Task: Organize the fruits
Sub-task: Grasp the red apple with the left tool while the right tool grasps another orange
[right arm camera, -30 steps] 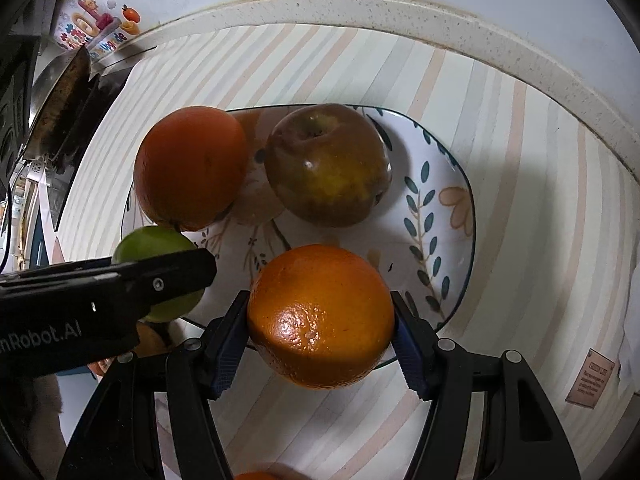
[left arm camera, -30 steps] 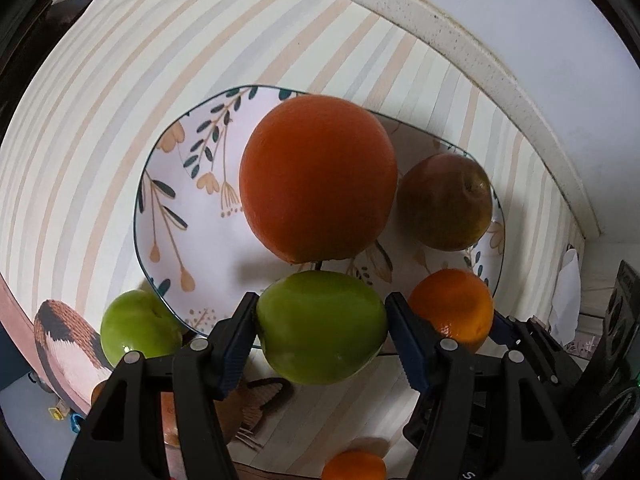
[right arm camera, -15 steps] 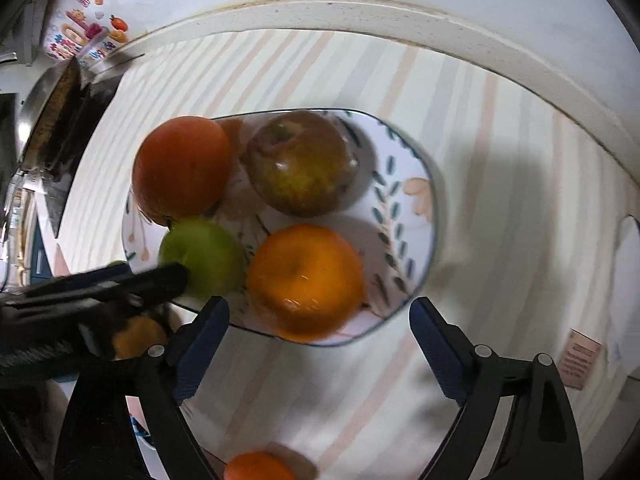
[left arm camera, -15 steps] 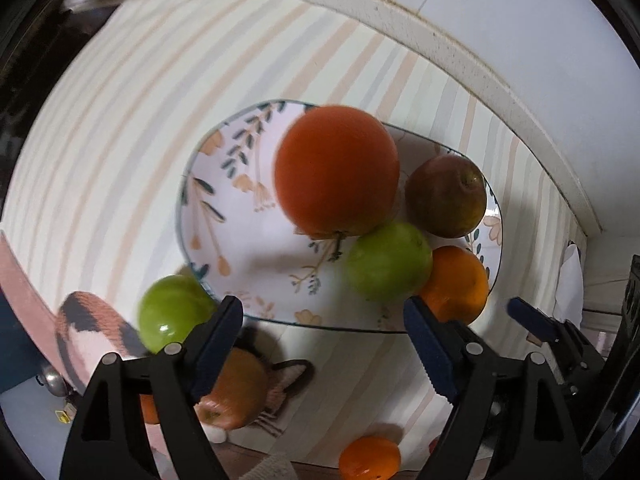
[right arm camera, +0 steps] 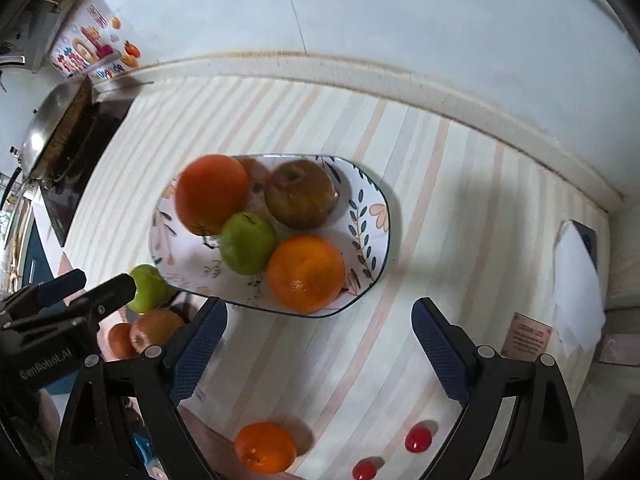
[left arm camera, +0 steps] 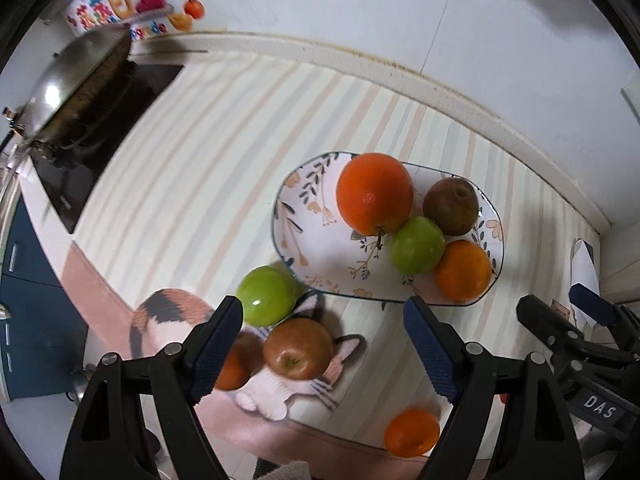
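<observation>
A floral plate [left arm camera: 304, 236] [right arm camera: 372, 216] holds a big orange [left arm camera: 374, 194] [right arm camera: 211, 192], a brown apple [left arm camera: 451, 206] [right arm camera: 300, 194], a green apple [left arm camera: 417, 245] [right arm camera: 248, 243] and a smaller orange [left arm camera: 463, 273] [right arm camera: 306, 271]. Beside the plate lie another green apple [left arm camera: 266, 295] [right arm camera: 149, 288], a red-brown apple [left arm camera: 298, 349] [right arm camera: 154, 330] and a small orange [left arm camera: 412, 432] [right arm camera: 265, 453]. My left gripper [left arm camera: 324, 350] is open and empty, above the loose fruit. My right gripper [right arm camera: 320, 354] is open and empty, near the plate's front edge.
A cat-print mat [left arm camera: 168, 312] lies under the loose fruit. A wok [left arm camera: 72, 80] sits on a black stove [left arm camera: 100, 132] at far left. Two small red fruits [right arm camera: 418, 439] lie near the front edge. A white object [right arm camera: 576, 292] stands at the right by the wall.
Both grippers opened, leaving the green apple and the smaller orange on the plate, then pulled back and up away from it.
</observation>
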Demonstrator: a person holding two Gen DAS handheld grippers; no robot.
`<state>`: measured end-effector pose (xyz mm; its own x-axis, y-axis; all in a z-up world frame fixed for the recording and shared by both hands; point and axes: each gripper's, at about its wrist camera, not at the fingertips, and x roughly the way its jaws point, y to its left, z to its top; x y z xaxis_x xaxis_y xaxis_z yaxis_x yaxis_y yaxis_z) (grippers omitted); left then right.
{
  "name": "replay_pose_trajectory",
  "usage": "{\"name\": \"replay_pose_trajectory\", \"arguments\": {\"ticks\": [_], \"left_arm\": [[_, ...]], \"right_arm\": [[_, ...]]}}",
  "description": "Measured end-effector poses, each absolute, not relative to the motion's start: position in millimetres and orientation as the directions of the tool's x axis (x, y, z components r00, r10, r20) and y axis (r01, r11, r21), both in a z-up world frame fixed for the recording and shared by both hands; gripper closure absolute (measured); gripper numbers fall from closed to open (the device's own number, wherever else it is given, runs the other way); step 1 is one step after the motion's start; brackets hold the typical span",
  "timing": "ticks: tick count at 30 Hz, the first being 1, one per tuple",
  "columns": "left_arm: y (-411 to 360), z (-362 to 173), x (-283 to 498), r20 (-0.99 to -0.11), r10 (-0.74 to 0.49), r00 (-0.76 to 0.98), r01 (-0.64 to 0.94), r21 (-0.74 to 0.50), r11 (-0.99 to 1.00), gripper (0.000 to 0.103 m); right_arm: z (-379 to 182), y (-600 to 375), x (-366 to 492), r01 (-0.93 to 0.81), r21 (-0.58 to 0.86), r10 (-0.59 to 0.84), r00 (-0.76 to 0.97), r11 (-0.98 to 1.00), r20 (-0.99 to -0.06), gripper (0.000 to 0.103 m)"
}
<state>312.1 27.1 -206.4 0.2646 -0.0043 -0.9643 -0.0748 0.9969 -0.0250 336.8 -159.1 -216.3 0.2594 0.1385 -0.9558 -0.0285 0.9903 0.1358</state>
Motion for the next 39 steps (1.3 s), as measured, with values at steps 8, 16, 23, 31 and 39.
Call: {"name": "replay_pose_trajectory", "arguments": {"ticks": [8, 16, 23, 31, 39], "left_arm": [[27, -160, 278, -0.94, -0.01, 0.342, -0.027, -0.02, 0.999, 0.021], [27, -123, 238, -0.913, -0.025, 0.406, -0.001, -0.027, 1.0, 0.021], [24, -97, 210, -0.884, -0.03, 0.467, 0.025, -0.021, 0.999, 0.021], [22, -93, 194, -0.88, -0.054, 0.471, 0.032, -0.044, 0.999, 0.021], [45, -140, 194, -0.93, 0.002, 0.366, -0.015, -0.004, 1.0, 0.021]], "right_arm": [[-166, -152, 295, -0.011, 0.14, 0.136, 0.334, 0.99, -0.933, 0.007], [-113, -151, 246, -0.011, 0.143, 0.134, 0.422, 0.99, -0.897, 0.007], [-86, -151, 208, -0.009, 0.146, 0.133, 0.467, 0.989, -0.874, 0.007], [-64, -149, 183, -0.017, 0.176, 0.161, 0.496, 0.984, -0.853, 0.007], [-121, -145, 194, -0.001, 0.257, 0.242, 0.337, 0.966, -0.91, 0.007]]}}
